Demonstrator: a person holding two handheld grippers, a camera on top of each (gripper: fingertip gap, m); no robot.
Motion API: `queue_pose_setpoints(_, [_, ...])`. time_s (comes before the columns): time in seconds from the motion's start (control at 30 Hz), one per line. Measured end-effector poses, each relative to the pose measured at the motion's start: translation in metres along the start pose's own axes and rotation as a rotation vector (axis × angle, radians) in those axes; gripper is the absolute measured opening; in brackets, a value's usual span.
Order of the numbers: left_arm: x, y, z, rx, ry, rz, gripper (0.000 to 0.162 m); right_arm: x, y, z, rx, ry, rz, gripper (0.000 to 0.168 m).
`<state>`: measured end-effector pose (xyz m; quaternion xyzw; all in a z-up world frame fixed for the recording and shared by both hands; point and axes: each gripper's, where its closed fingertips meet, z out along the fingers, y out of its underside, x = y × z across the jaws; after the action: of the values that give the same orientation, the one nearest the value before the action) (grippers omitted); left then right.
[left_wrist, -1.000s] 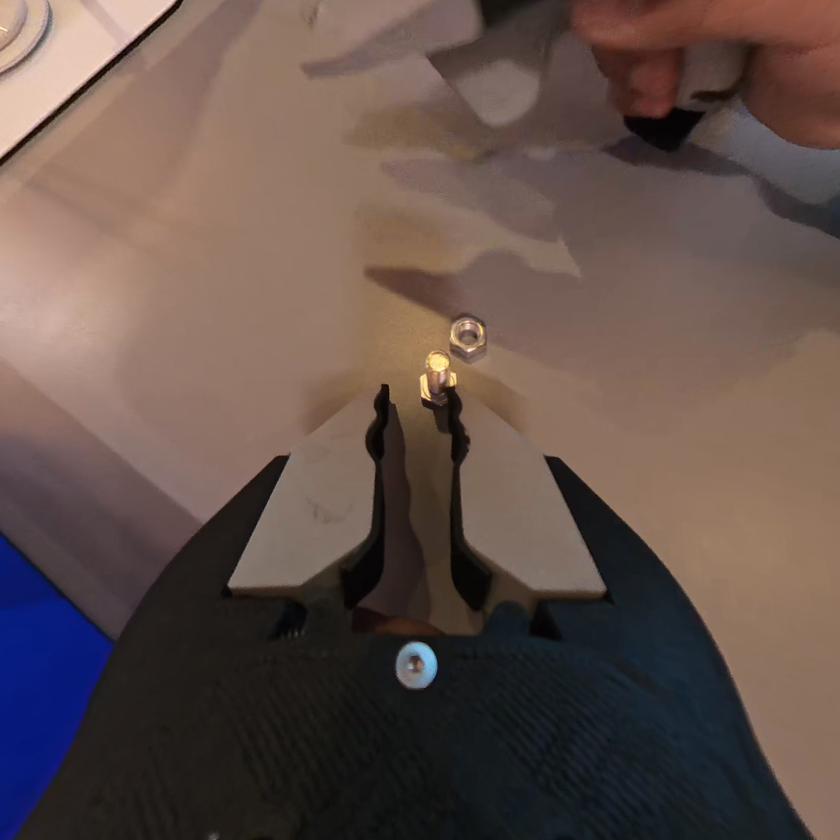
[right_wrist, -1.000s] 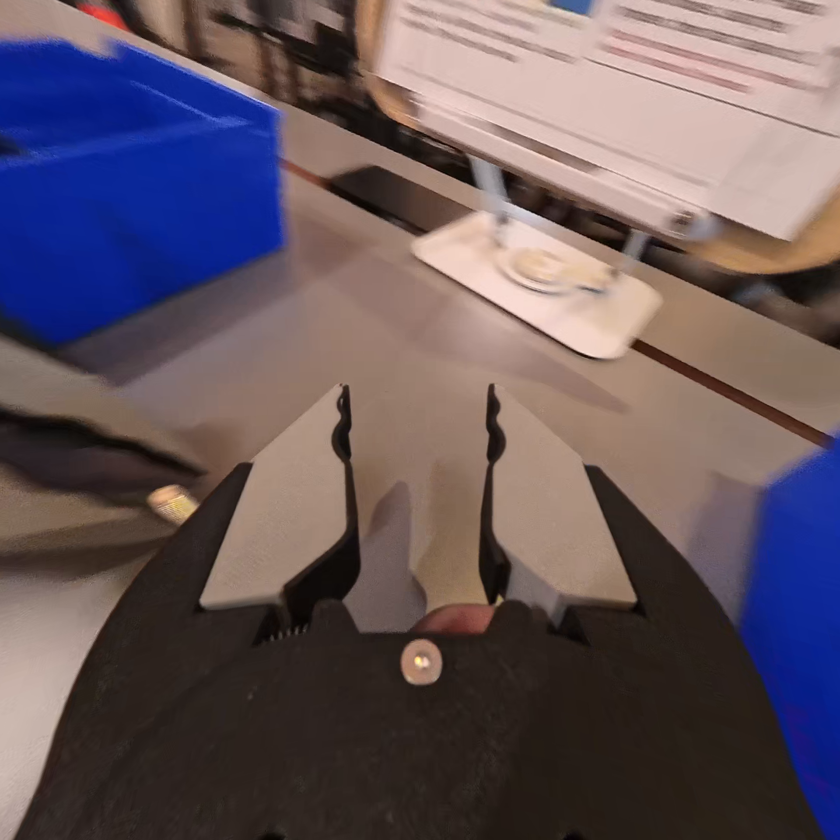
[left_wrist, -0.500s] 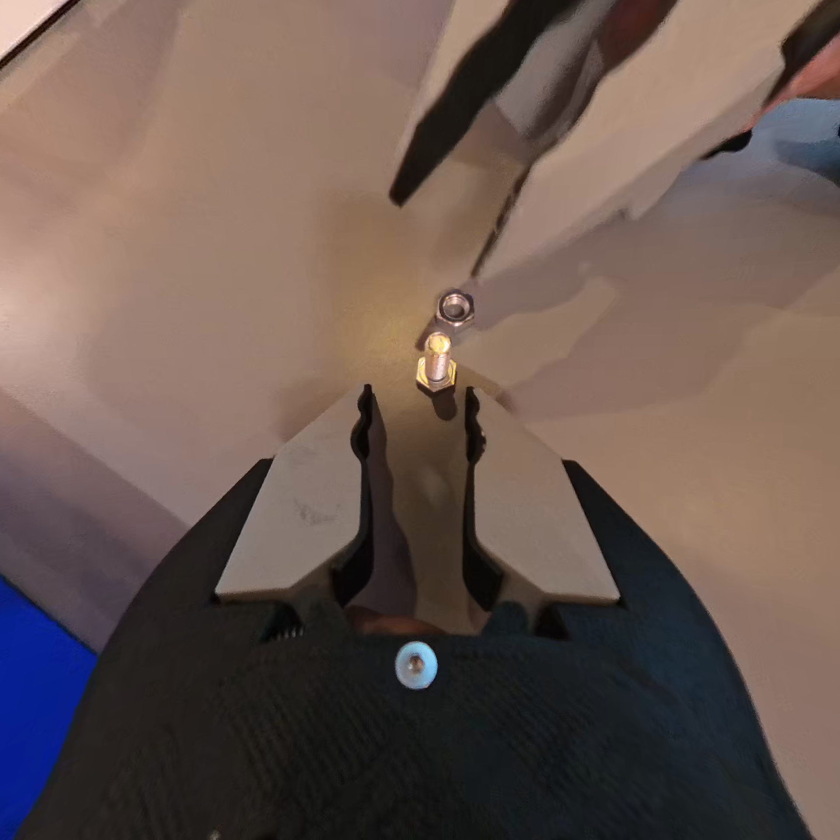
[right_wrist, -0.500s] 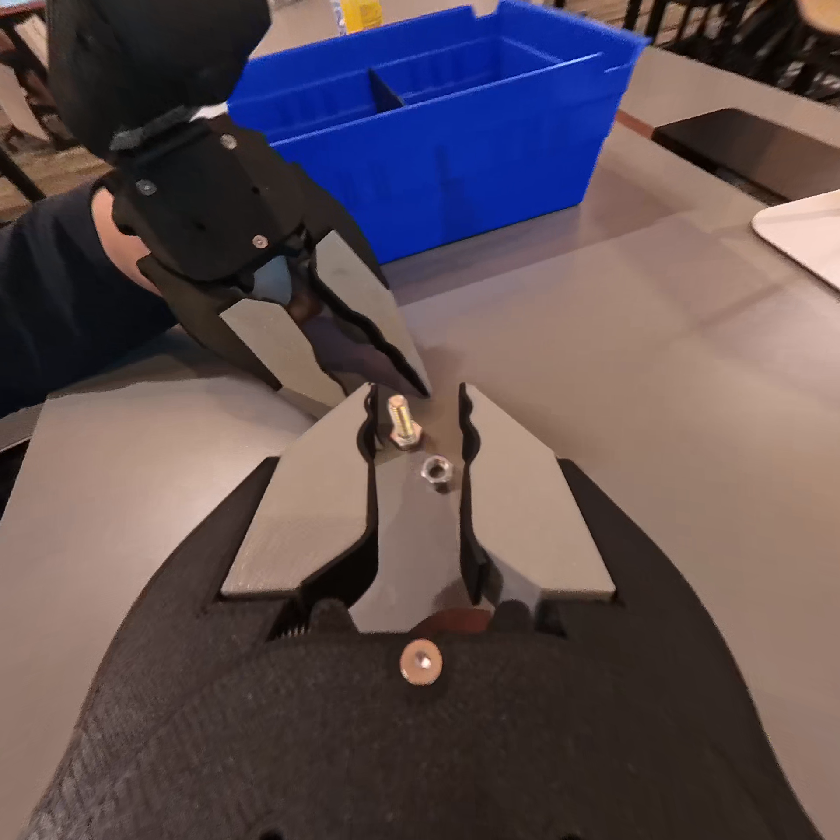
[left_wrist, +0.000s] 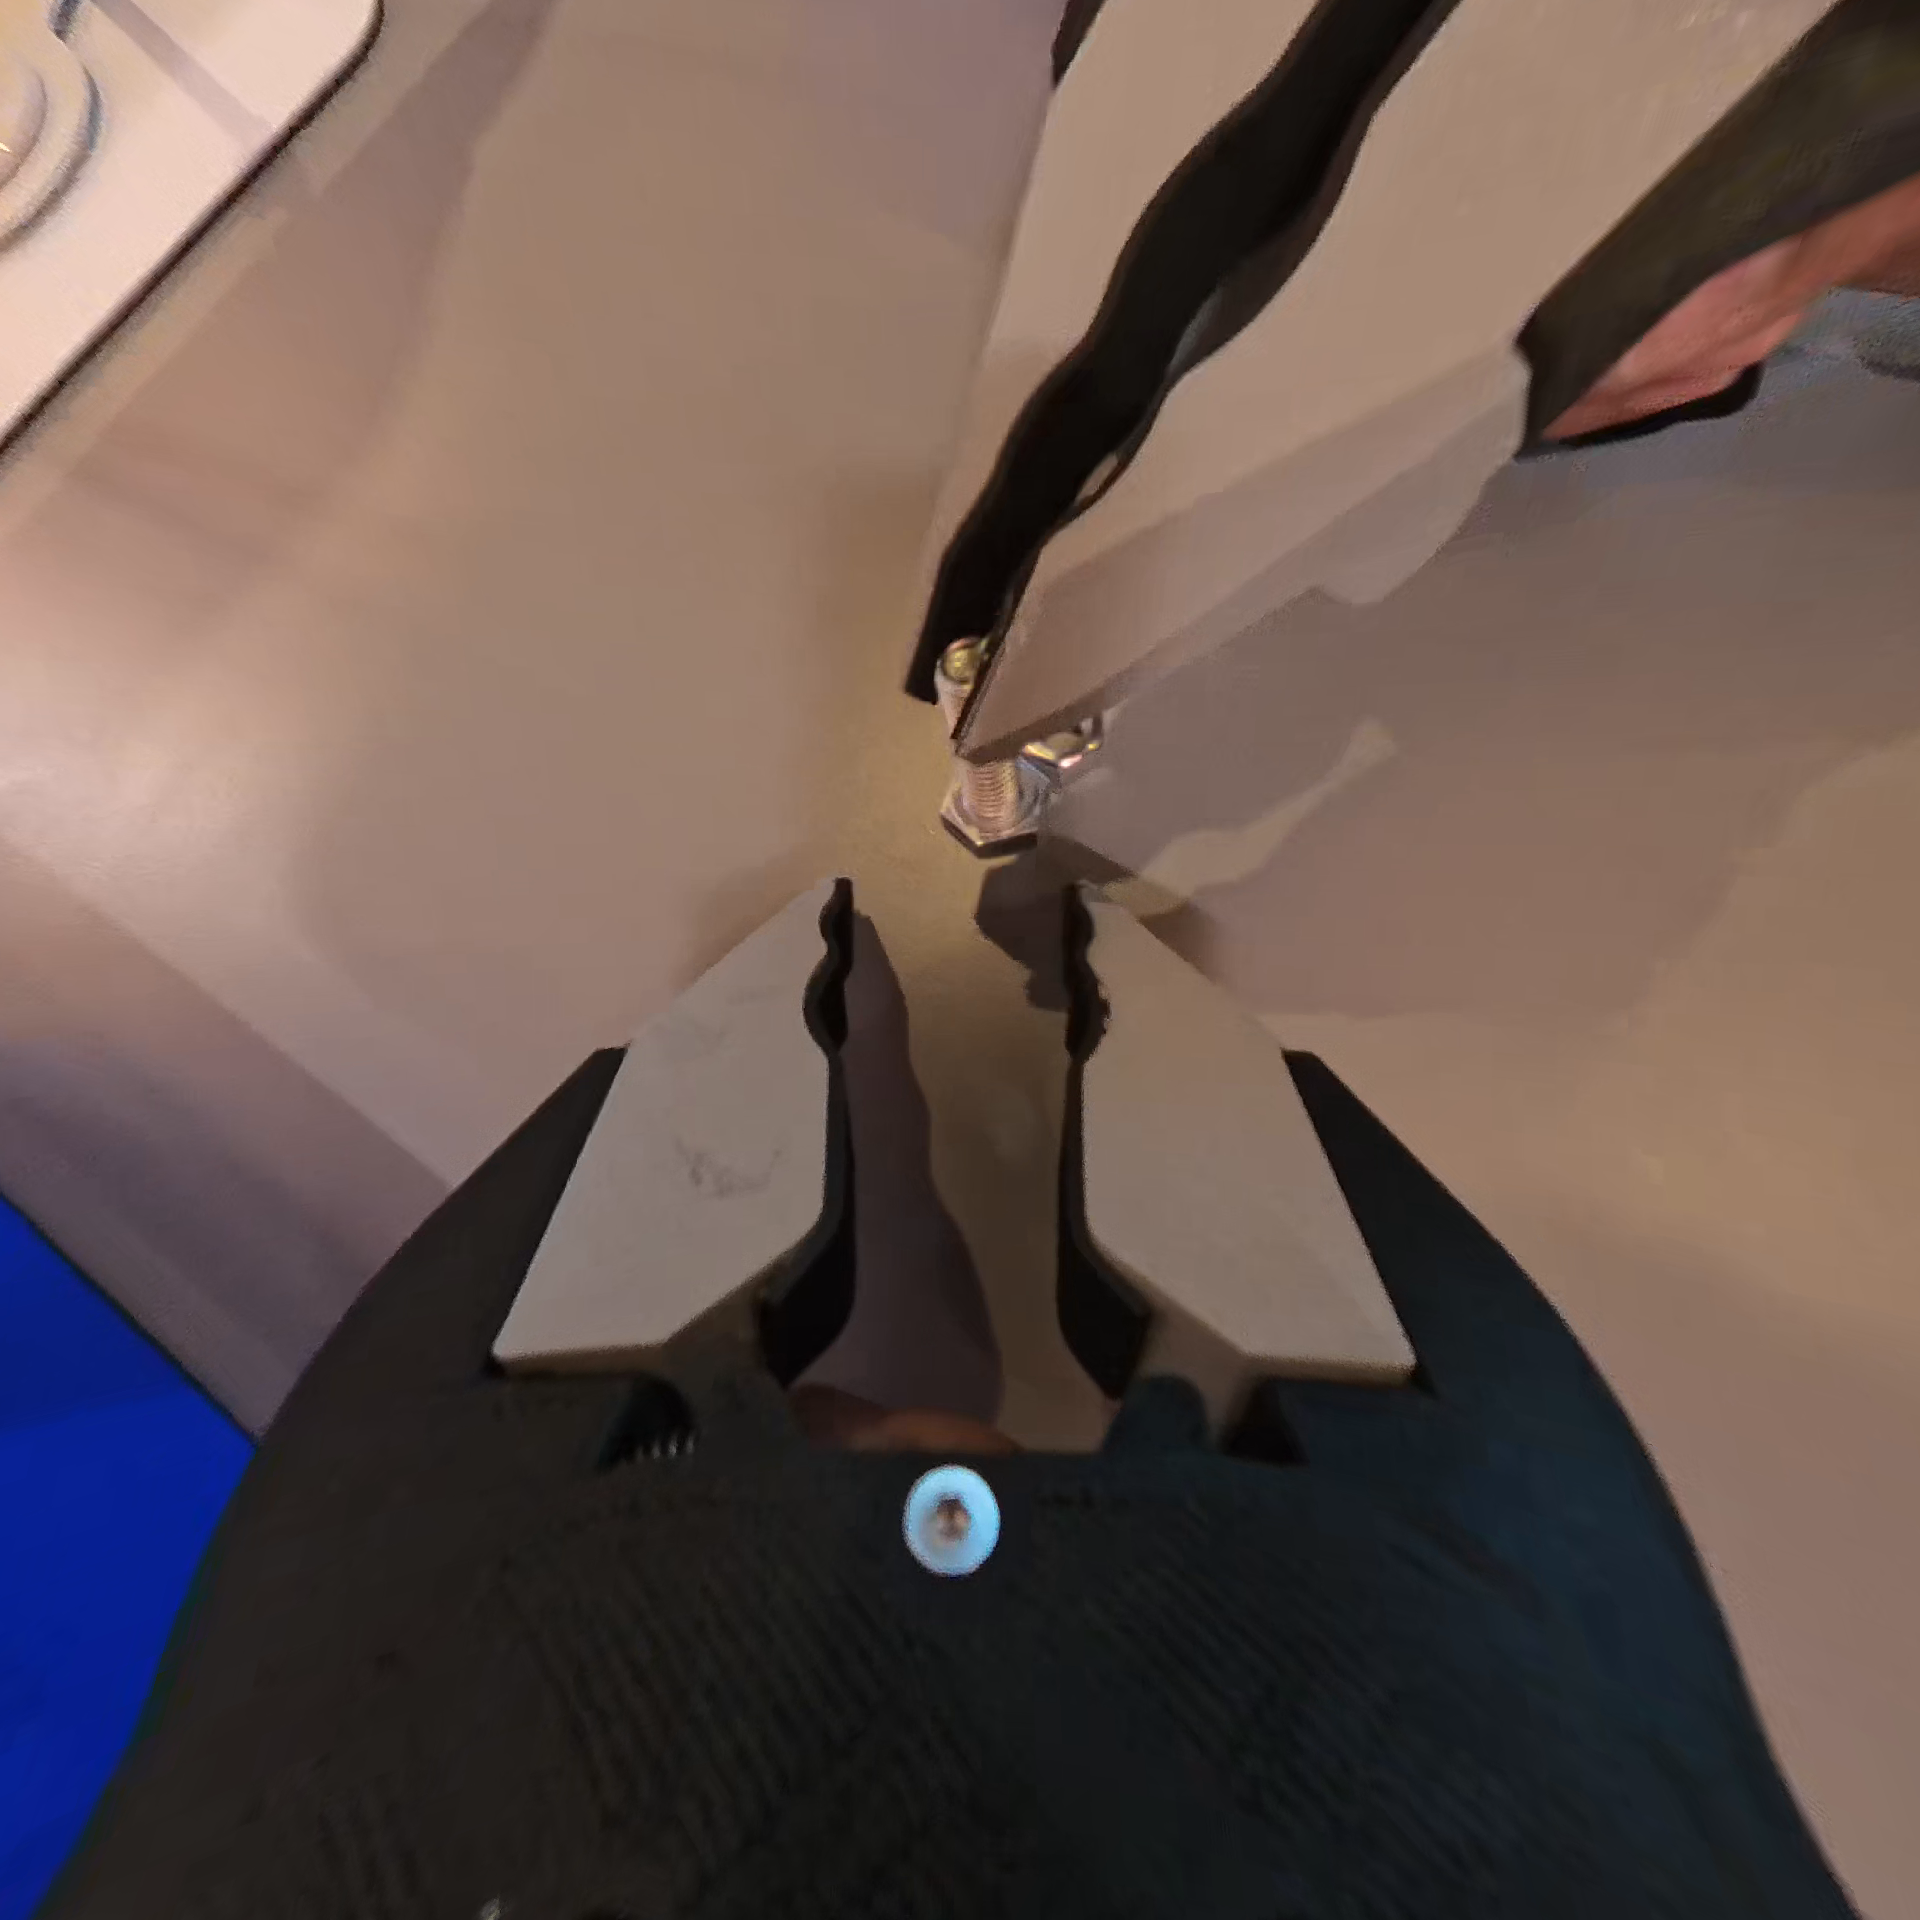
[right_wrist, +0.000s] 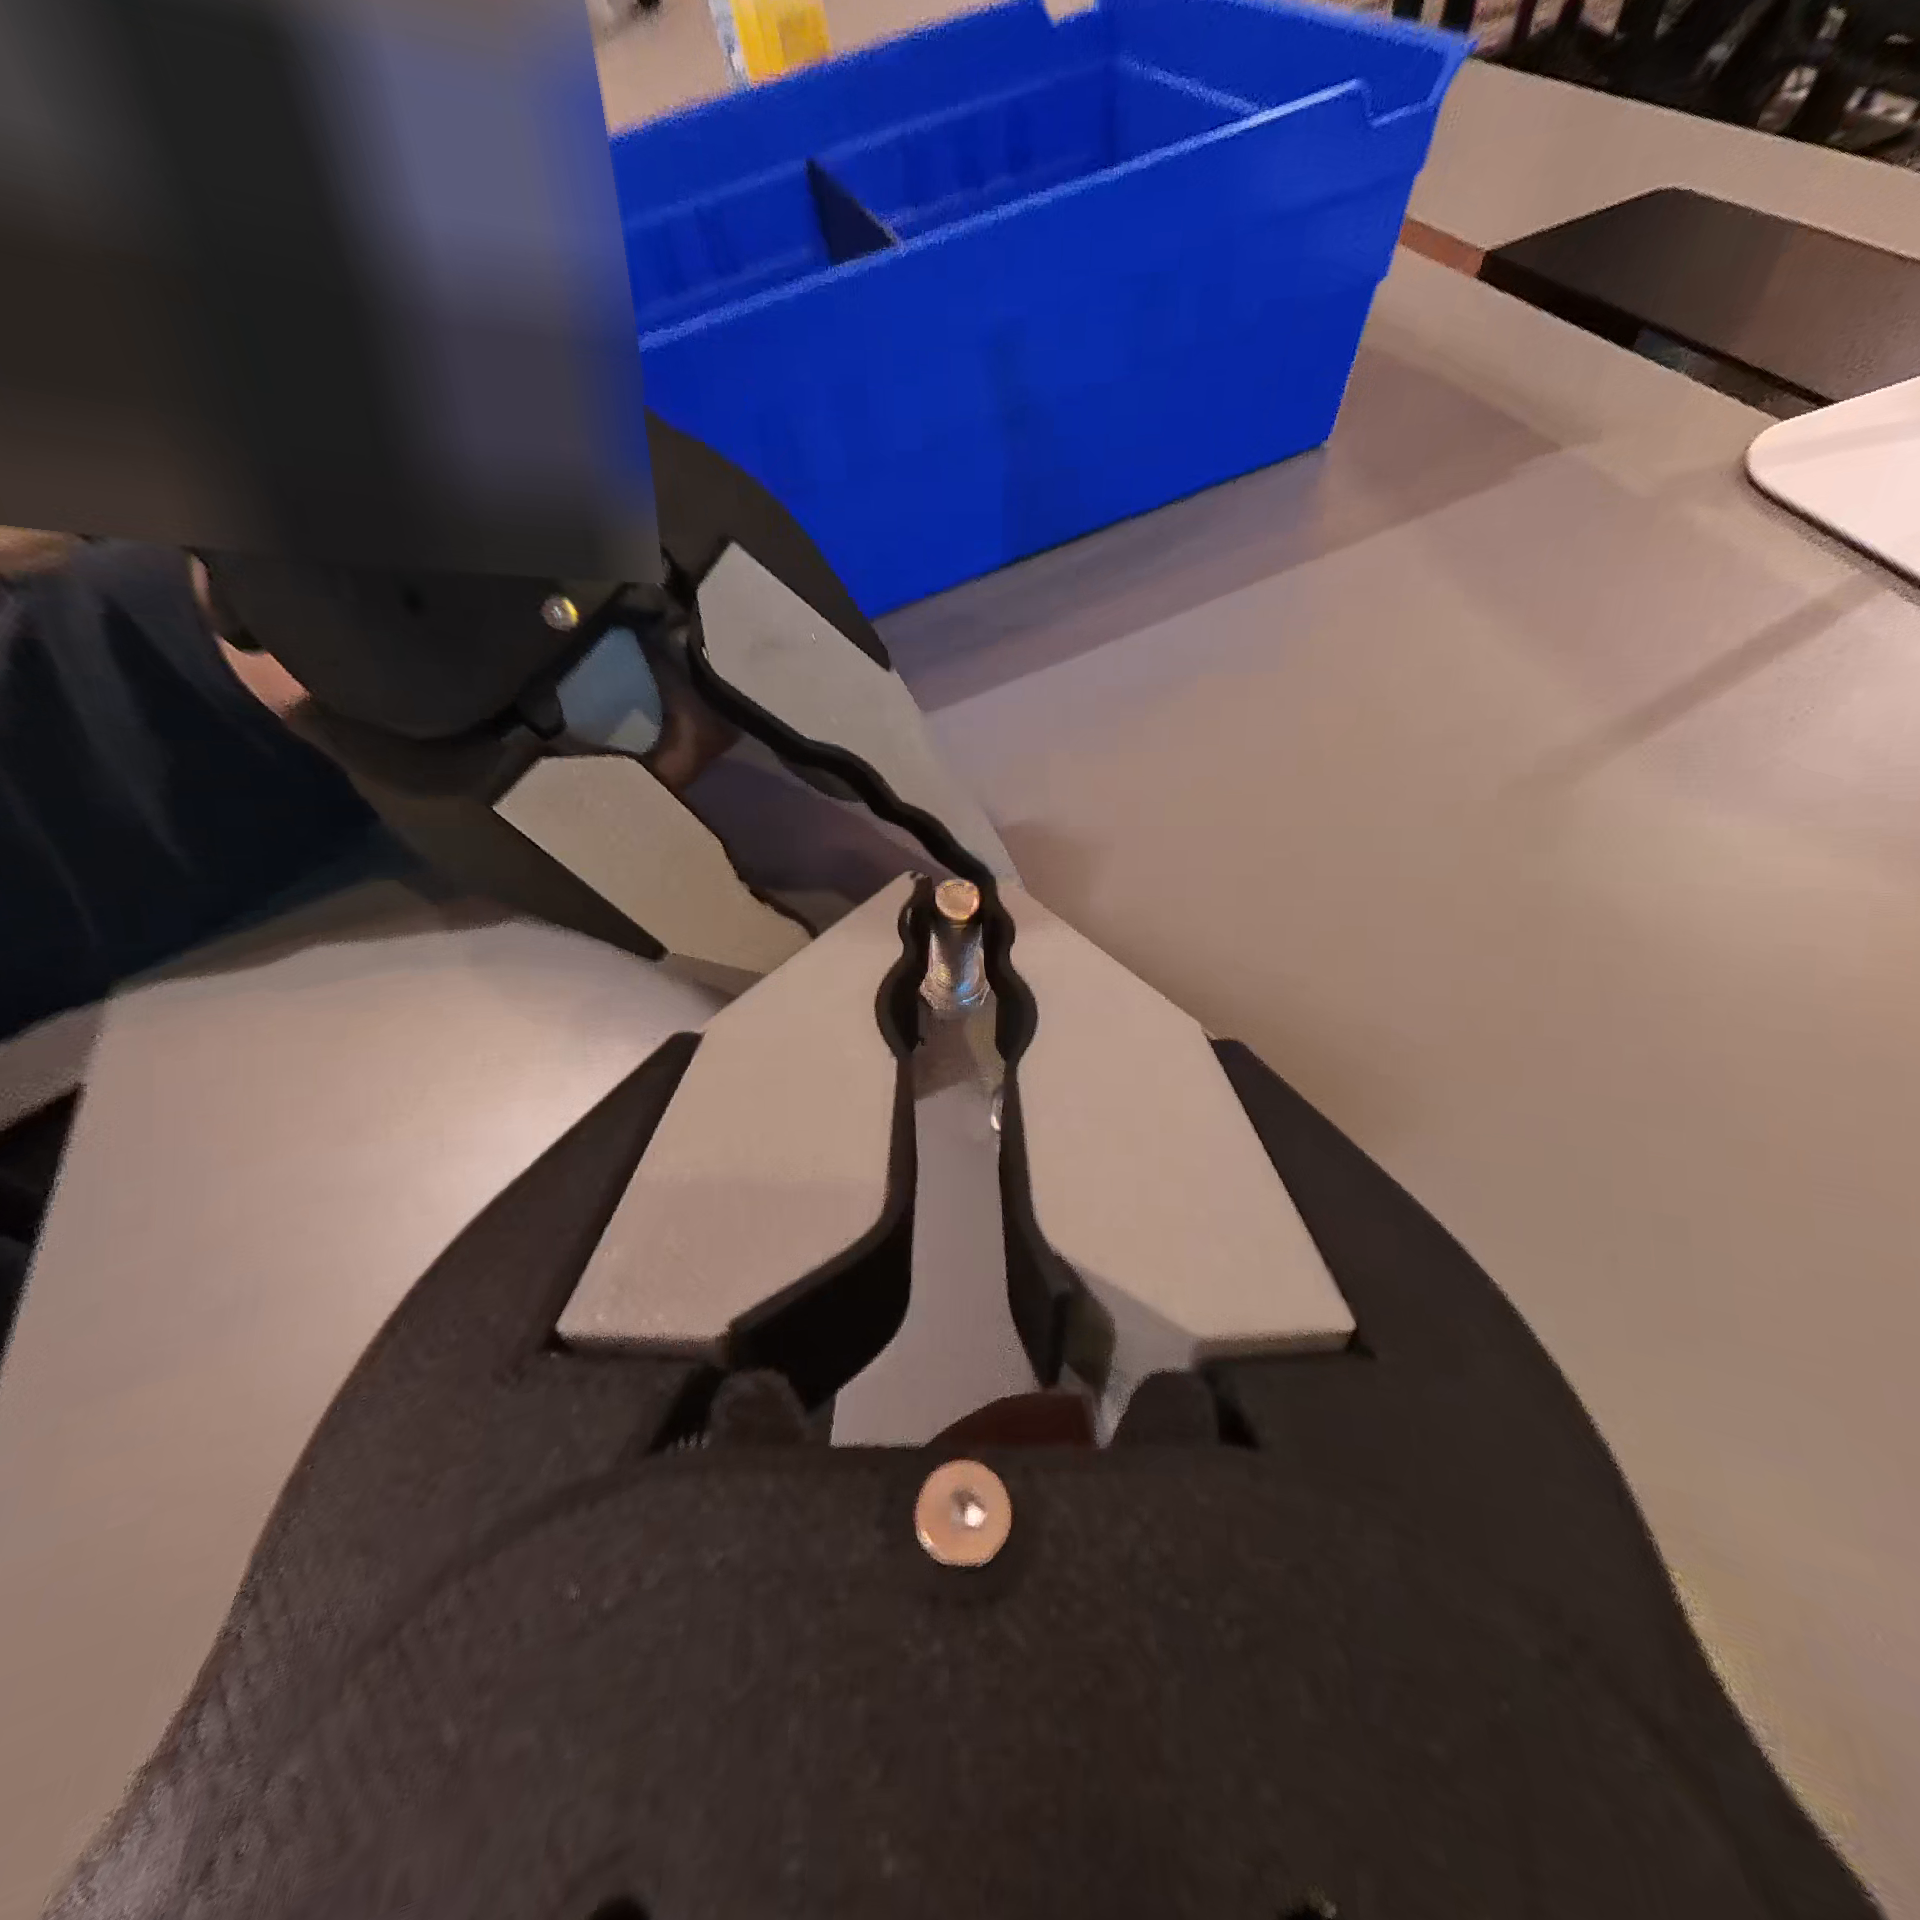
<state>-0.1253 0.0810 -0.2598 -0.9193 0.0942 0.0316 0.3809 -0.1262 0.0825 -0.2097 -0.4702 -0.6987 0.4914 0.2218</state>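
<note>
A small silver bolt (left_wrist: 987, 805) stands head-down on the grey table (left_wrist: 520, 623). My right gripper (left_wrist: 951, 717) reaches in from the upper right and is shut on its threaded shaft. In the right wrist view the bolt (right_wrist: 951, 951) sits upright between the wavy pads of my right gripper (right_wrist: 954, 904). A silver nut (left_wrist: 1062, 753) lies just behind the bolt, partly hidden by a right finger. My left gripper (left_wrist: 958, 894) is open and empty, its tips just short of the bolt. It also shows in the right wrist view (right_wrist: 821, 904), facing the bolt from the far side.
A blue divided bin (right_wrist: 1039, 312) stands behind the left gripper, and its blue edge (left_wrist: 83, 1455) shows at the lower left. A white tray (left_wrist: 156, 156) lies at the far left, also at the right edge of the right wrist view (right_wrist: 1849, 468). A person's dark sleeve (right_wrist: 104, 779) is at the left. About 5 centimeters separates my left fingertips from my right.
My right gripper swung round, came down over the bolt and nut, then closed on the bolt's shaft. My left gripper opened wider and backed slightly off the bolt.
</note>
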Motion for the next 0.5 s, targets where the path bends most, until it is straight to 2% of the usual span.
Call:
queue_pose_setpoints(0.17, [0.000,-0.016,-0.004,0.086,-0.022,0.041,0.036,-0.007,-0.015,-0.009,0.098,-0.098,0.093,0.006])
queue_pose_setpoints(0.3, [0.006,-0.028,-0.012,0.161,0.006,0.054,0.025,-0.010,-0.023,-0.016,0.144,-0.138,0.108,0.006])
queue_pose_setpoints(0.5, [0.011,-0.040,-0.020,0.233,0.045,0.042,0.025,-0.010,-0.030,-0.023,0.198,-0.175,0.141,0.006])
